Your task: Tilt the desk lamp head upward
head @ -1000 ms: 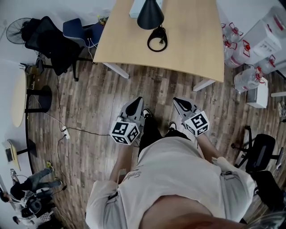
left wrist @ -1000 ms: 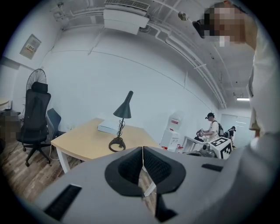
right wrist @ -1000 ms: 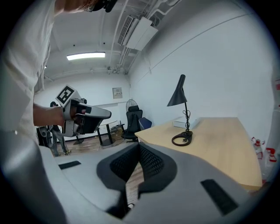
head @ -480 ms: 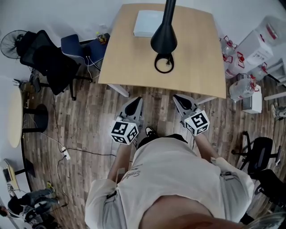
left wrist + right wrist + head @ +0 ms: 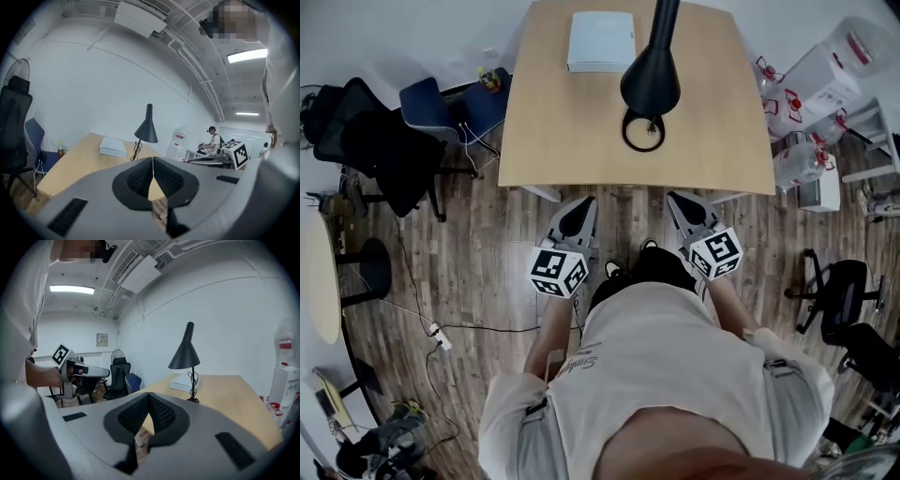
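Desk [image 5: 553,141] nearer than a second ago; lamp [image 5: 651,82] untouched. Left gripper [image 5: 581,208] and right gripper [image 5: 682,204] pinched together, empty.

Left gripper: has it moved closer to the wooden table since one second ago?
Yes. In the head view the left gripper has come forward toward the table; its tip is now almost at the near edge.

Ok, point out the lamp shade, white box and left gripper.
lamp shade [image 5: 651,82], head view, on the black cone.
white box [image 5: 601,41], head view, centre of its top.
left gripper [image 5: 585,203], head view, between its fingertips.
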